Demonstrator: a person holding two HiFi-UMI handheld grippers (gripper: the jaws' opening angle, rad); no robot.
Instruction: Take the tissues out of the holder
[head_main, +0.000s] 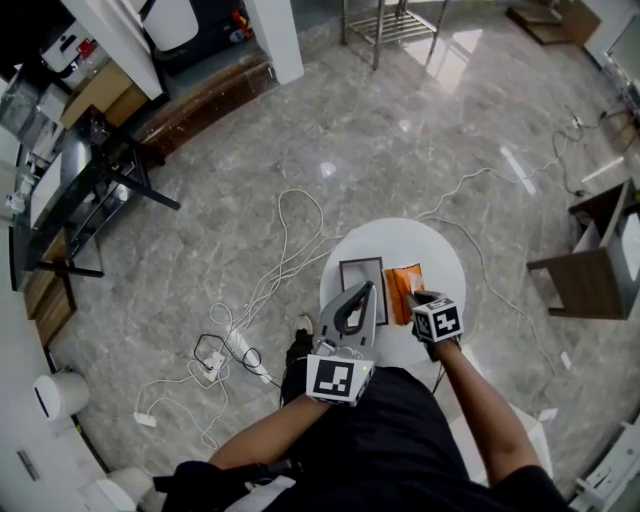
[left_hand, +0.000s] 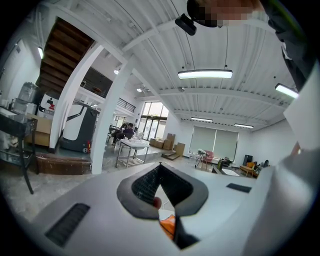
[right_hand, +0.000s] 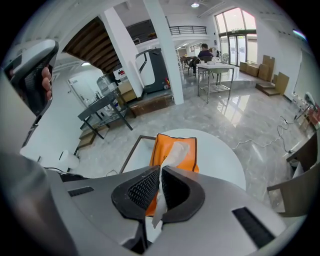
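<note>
An orange tissue holder (head_main: 404, 294) lies flat on the round white table (head_main: 445, 262). In the right gripper view, a white tissue (right_hand: 174, 152) rises from the holder (right_hand: 187, 147) and runs down between my jaws. My right gripper (right_hand: 160, 172) is shut on that tissue, tilted steeply down just above the holder's near end (head_main: 417, 299). My left gripper (head_main: 366, 290) hovers over the table's left side, beside the holder, pointing nearly level. Its jaws (left_hand: 160, 168) meet at the tips with nothing between them.
A dark-framed rectangular tray (head_main: 362, 279) lies on the table left of the holder. White cables and a power strip (head_main: 243, 352) trail over the marble floor at the left. A wooden cabinet (head_main: 598, 262) stands at the right and a black-framed table (head_main: 95, 200) at the left.
</note>
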